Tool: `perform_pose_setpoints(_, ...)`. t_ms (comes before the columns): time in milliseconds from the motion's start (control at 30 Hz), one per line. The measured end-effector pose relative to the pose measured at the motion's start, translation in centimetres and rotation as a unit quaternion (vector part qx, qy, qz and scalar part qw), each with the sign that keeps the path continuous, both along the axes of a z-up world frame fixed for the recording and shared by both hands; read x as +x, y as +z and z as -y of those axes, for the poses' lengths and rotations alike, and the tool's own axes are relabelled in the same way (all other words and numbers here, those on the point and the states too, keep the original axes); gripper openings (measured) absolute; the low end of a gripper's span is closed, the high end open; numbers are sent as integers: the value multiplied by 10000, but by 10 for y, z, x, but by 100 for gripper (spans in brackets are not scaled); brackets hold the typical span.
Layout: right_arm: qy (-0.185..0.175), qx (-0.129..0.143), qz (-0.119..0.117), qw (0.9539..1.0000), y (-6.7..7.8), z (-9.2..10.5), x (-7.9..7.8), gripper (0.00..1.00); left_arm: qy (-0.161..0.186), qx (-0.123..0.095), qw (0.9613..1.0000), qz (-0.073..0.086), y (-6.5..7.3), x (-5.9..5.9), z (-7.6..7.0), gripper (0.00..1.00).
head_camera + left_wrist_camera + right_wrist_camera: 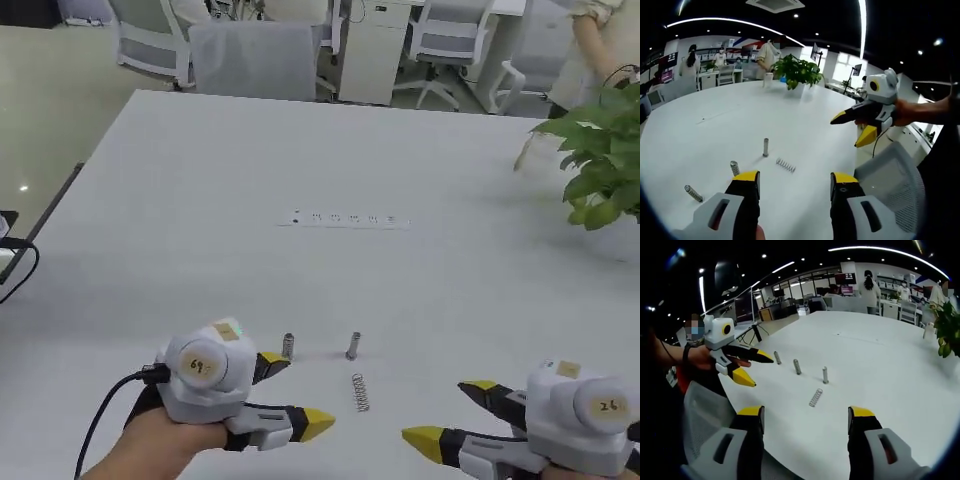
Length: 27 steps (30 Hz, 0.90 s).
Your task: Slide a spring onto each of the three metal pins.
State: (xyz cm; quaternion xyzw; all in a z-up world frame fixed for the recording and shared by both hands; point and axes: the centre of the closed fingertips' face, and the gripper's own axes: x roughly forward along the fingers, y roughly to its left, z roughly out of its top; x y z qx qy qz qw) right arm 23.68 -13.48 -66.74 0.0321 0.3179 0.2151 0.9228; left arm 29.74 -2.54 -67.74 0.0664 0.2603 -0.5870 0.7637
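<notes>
On the white table [200, 200] a bare metal pin [353, 346] stands upright, and a loose spring [360, 392] lies flat just in front of it. To its left a second pin [288, 346] wears a spring. In the right gripper view both sprung pins [797, 366] [777, 357] stand in a row with the bare pin [825, 375]. My left gripper [295, 392] hovers open and empty near the sprung pins. My right gripper [450, 412] is open and empty, to the right of the loose spring [815, 397].
A socket strip [345, 218] is set into the table's middle. A leafy plant [600, 160] stands at the right edge. Office chairs [255, 55] line the far side, and people stand at desks far behind.
</notes>
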Motion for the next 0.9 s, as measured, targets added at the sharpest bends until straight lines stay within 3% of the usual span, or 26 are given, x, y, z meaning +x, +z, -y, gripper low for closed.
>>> perform_pose_setpoints(367,4,-18,-34,10000,-1,-2,-6,67,-294,80,9995,6,-12,-2,27,51)
perform_pose_setpoints(833,-83,12,-40,10000,1,1,-10,66,-404,348,9986,-39,-38,1,59,46)
perform_pose_setpoints(900,-109,21,-46,9999,1,1,-10,65,-343,387,9986,-119,-45,4,64,46)
